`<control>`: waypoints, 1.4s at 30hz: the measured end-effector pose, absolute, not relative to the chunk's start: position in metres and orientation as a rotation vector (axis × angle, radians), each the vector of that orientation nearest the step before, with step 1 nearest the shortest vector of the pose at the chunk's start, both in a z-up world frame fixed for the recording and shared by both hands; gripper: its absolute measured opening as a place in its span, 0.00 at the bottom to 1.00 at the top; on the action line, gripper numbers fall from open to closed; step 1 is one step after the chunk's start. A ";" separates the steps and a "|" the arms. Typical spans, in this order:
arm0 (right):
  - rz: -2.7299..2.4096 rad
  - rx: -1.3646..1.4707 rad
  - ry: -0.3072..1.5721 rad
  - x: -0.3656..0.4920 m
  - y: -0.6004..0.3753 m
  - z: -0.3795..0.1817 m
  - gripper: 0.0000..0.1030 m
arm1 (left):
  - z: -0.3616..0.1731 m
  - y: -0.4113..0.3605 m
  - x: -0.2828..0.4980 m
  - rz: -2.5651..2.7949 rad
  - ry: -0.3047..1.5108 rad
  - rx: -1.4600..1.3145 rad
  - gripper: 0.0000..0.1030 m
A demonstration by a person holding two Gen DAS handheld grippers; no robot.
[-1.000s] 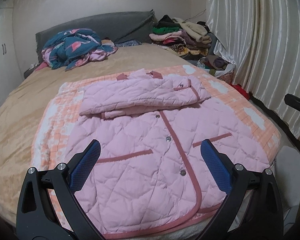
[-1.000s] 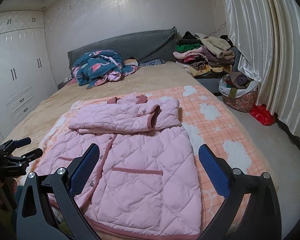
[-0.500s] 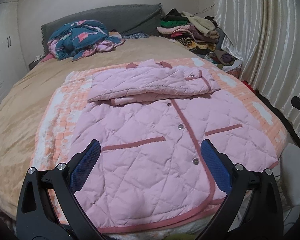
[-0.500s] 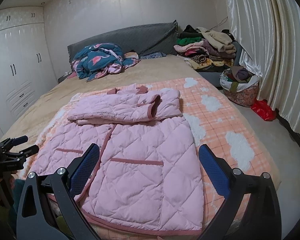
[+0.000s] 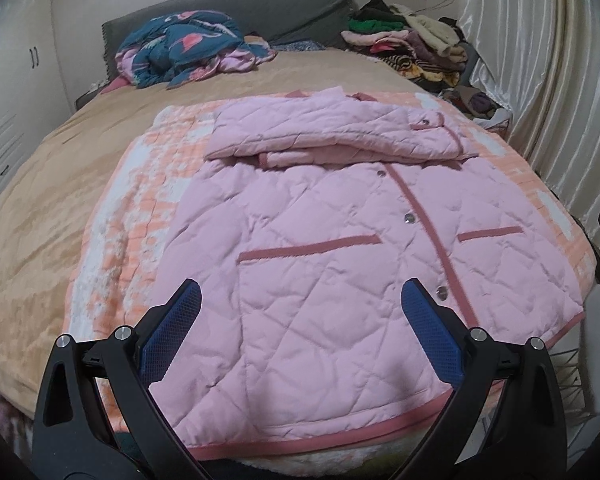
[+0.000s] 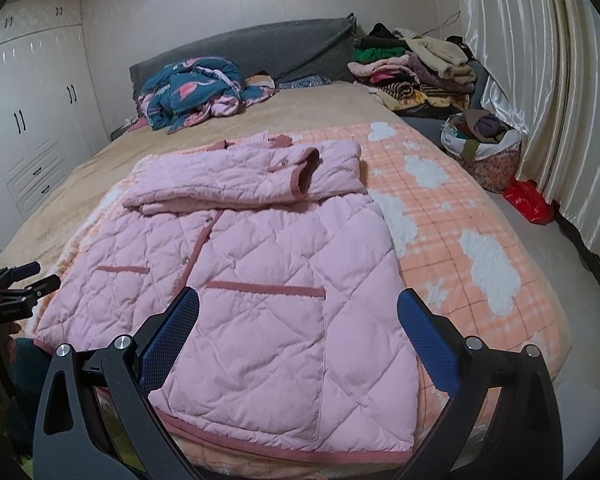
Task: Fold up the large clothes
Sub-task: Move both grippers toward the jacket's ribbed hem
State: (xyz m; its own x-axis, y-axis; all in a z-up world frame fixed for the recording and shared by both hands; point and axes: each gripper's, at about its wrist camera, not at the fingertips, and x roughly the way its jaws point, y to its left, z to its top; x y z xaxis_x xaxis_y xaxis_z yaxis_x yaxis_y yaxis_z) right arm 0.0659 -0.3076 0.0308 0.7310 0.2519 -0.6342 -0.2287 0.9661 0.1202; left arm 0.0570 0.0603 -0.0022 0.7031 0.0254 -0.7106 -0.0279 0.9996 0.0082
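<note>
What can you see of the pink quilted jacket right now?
The pink quilted jacket lies flat, front up, on the peach checked blanket. It looks padded, with darker pink trim, two trimmed pocket slits and metal snaps, front closed. Both sleeves are folded across the chest. Hem faces the cameras. Neither open gripper touches it.

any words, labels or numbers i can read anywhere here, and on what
None can be read.
Small pale print on the left gripper, seen at the edge of the right wrist view: too small and blurred to read.
Pink jacket, orange blanket, right gripper: no text shows.
</note>
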 end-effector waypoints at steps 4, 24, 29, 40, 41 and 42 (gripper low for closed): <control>0.262 0.031 0.729 0.070 -0.308 0.021 0.96 | -0.010 0.069 0.056 0.046 0.812 -0.014 0.91; 0.234 0.013 0.825 0.076 -0.316 -0.017 0.96 | -0.050 0.106 0.055 0.104 0.923 -0.090 0.91; 0.217 0.015 0.844 0.074 -0.323 -0.026 0.96 | -0.060 0.120 0.056 0.112 0.958 -0.156 0.91; 0.193 0.035 0.875 0.071 -0.338 -0.038 0.96 | -0.078 0.131 0.062 0.108 1.040 -0.227 0.91; 0.191 0.038 0.881 0.071 -0.339 -0.040 0.96 | -0.079 0.131 0.063 0.107 1.046 -0.229 0.91; 0.187 0.041 0.886 0.071 -0.340 -0.042 0.96 | -0.080 0.131 0.064 0.105 1.049 -0.231 0.91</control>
